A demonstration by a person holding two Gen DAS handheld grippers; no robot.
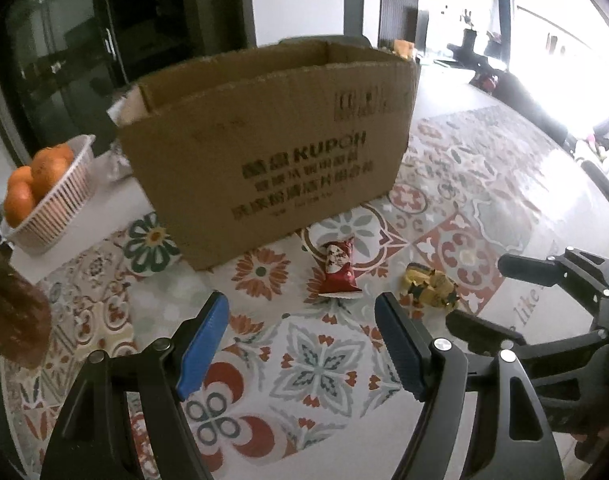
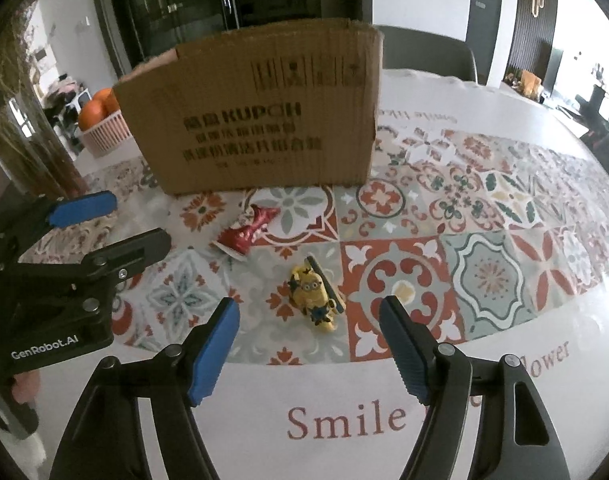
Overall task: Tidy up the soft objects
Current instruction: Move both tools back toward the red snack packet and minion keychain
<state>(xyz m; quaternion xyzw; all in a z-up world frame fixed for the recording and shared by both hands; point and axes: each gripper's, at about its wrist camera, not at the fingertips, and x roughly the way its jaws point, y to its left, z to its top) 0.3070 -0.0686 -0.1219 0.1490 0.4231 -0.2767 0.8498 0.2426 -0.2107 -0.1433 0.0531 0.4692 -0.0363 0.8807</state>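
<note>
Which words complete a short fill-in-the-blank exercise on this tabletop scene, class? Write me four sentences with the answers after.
1. The yellow minion toy lies on the patterned tablecloth, nearest the ____ gripper.
2. The pink basket beside the cardboard box holds ____.
3. The red soft toy lies on the table ____ the box, not in it.
4. Both the right gripper and the left gripper have their jaws ____.

Missing words: right; oranges; in front of; open
</note>
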